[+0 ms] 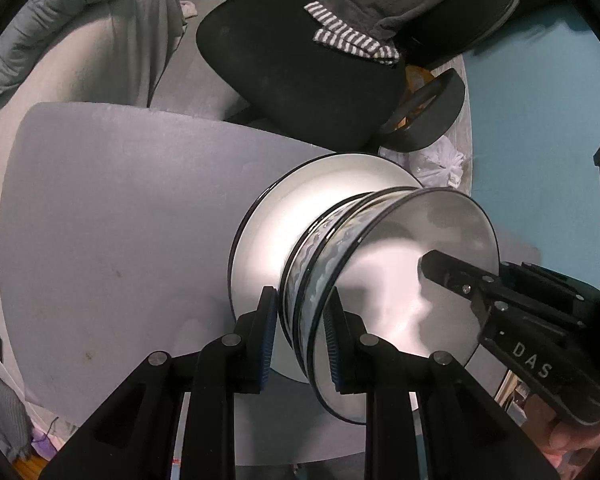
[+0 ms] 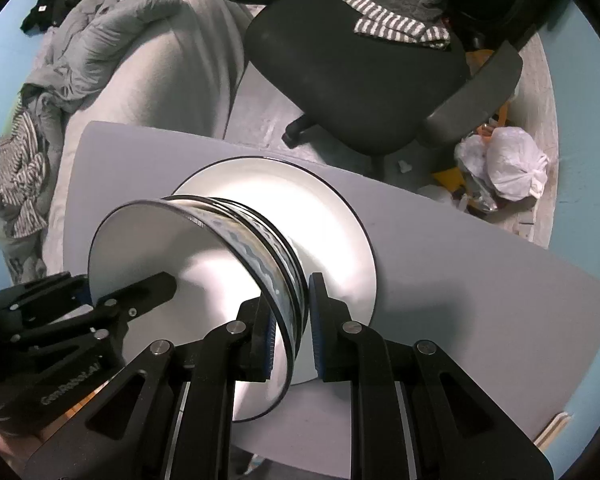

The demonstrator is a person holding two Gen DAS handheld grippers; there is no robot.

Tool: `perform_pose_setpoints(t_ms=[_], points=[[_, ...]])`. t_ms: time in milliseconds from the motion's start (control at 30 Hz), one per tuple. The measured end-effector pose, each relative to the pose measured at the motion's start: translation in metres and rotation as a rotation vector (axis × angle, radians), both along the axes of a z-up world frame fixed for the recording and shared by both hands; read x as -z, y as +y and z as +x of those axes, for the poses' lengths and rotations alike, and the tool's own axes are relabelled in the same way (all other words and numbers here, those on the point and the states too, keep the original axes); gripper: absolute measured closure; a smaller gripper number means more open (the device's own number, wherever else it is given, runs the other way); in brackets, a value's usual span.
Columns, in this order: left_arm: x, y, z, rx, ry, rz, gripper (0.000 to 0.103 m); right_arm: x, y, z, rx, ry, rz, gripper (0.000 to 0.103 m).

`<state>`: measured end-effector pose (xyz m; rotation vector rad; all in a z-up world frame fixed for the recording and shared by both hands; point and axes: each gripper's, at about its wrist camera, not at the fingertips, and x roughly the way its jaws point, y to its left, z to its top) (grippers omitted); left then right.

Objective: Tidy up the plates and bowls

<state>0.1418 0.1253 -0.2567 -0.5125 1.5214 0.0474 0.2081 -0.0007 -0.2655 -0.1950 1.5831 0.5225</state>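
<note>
Bowls [image 1: 340,248], a nested stack w/ dark rims and a wavy grey band on the outside, are sitting over a white plate [image 1: 284,208] on the grey table [image 1: 112,216]; can't tell whether the bottom bowl is touching the plate or hanging just above it. Both grippers are pointing steeply down and pinching the stack's rim from opposite sides. Left gripper [image 1: 304,336] is clamping narrow on the near wall, one blue pad outside, one inside the top bowl. Right gripper [image 2: 290,320] is doing the same on its side, jaws narrow, pads pressing the wall between them. In the left view the right gripper's inner finger is showing as a black bar reaching into the top bowl; a bit of a hand is showing at lower right.

Beyond the table edge a black office chair [image 2: 352,76] is standing w/ a striped cloth [image 2: 400,28] on its seat. Grey bedding [image 2: 140,40] is lying at left, white plastic bag [image 2: 512,164] on the floor at right.
</note>
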Motion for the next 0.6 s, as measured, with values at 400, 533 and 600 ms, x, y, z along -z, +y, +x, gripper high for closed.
perform_pose_setpoints(t_ms=[400, 533, 600], points=[[-0.009, 0.005, -0.004, -0.009, -0.034, 0.015, 0.074, -0.001, -0.002, -0.002, 0.007, -0.016, 0.018, 0.072], [-0.027, 0.001, -0.010, 0.017, -0.082, 0.132, 0.048, -0.008, -0.004, -0.010, 0.008, -0.086, -0.007, 0.048], [-0.035, 0.000, -0.014, 0.025, -0.097, 0.170, 0.041, -0.014, -0.007, -0.013, 0.018, -0.123, -0.021, 0.047]])
